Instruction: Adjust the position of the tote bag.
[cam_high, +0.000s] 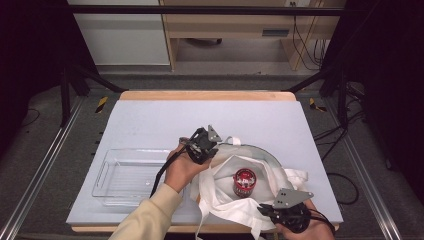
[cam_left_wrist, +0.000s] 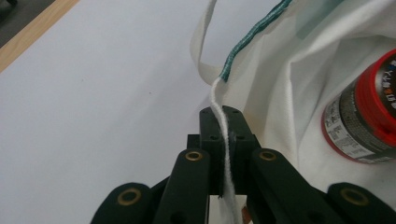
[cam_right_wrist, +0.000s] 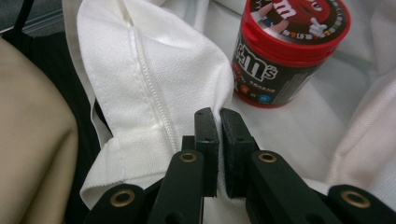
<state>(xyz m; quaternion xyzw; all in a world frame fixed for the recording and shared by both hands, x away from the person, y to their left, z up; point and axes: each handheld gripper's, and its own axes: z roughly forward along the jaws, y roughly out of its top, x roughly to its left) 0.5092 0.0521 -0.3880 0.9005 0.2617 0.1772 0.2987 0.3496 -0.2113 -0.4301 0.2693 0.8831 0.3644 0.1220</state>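
Table: one wooden-edged table (cam_high: 210, 95) under a pale grey-blue mat; everything else lies on it.
Tray: one clear plastic rectangular tray (cam_high: 125, 175) on the mat's near left, just beside the person's left forearm, nothing seen inside it.
Bag: one white cloth tote bag (cam_high: 220, 197) with a teal-stitched rim, lying near the front edge, right of the tray, its mouth spread wide between the two grippers. White fabric straps trail off the near edge of the table; their number is hard to tell.
Sleeve: one beige sleeve (cam_high: 150, 212) on the left forearm, coming in from the bottom.
Left gripper: one black two-jaw left gripper (cam_high: 214, 150) at the far left side of the bag's mouth. In the left gripper view (cam_left_wrist: 223, 126) its jaws are clenched on the white hem of the bag, the cloth edge running up between the pads to the teal stitching (cam_left_wrist: 247, 44).
Right gripper: one black two-jaw right gripper (cam_high: 265, 209) at the near right side of the bag. In the right gripper view (cam_right_wrist: 219, 123) the jaws are pinched together on a fold of the white cloth beside a stitched seam.
Candy tub: one small round tub (cam_high: 244, 182) with a red lid and dark printed label, standing upright inside the open bag, between the two grippers and touching neither. It shows also in the right gripper view (cam_right_wrist: 289, 51) just beyond the jaws, and at the right edge of the left gripper view (cam_left_wrist: 369, 112).
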